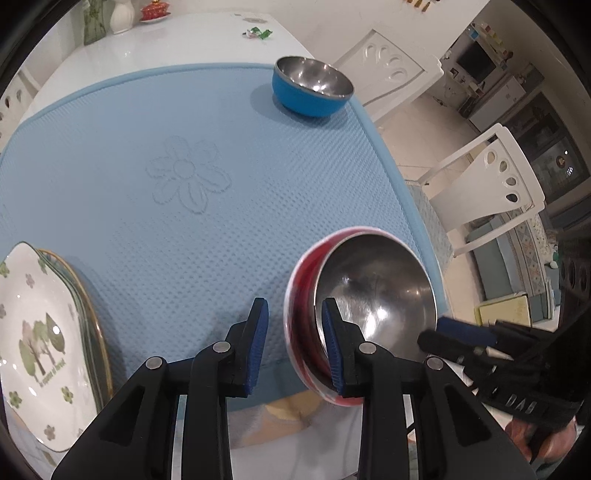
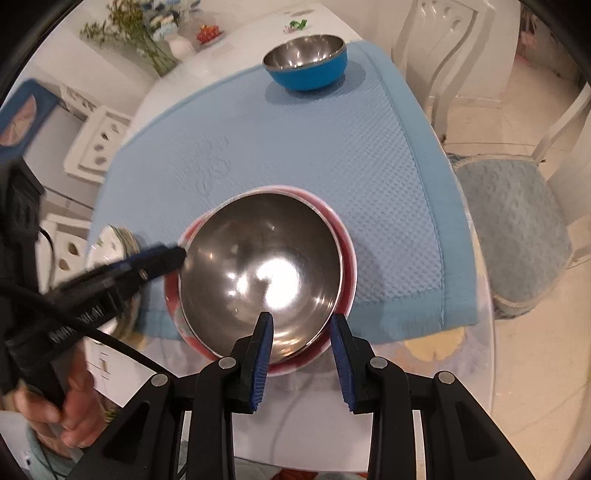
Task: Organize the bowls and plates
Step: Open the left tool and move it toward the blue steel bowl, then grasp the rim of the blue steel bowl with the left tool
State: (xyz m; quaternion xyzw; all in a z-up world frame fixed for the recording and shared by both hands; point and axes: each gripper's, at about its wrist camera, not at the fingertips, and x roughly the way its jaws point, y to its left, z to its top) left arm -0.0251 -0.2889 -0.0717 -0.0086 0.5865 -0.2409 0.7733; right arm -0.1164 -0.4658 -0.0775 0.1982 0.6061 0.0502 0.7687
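Note:
A red bowl (image 1: 301,310) with a steel inside (image 2: 258,269) hangs tilted over the near right edge of the blue mat (image 2: 332,147). My right gripper (image 2: 302,347) is shut on its near rim, one finger inside and one outside; in the left wrist view it (image 1: 458,330) shows at the bowl's right rim. My left gripper (image 1: 295,347) straddles the bowl's left wall with its pads off it, and its tip (image 2: 173,256) shows at the left rim. A blue steel-lined bowl (image 1: 312,86) (image 2: 306,64) stands at the mat's far right corner. Stacked flowered plates (image 1: 37,339) (image 2: 110,240) lie at the near left.
The mat covers a white table (image 1: 147,44) with a vase (image 1: 122,14) and small items at the far end. White chairs (image 1: 498,177) (image 2: 517,229) stand close along the right side. A hand (image 2: 74,406) holds the left gripper.

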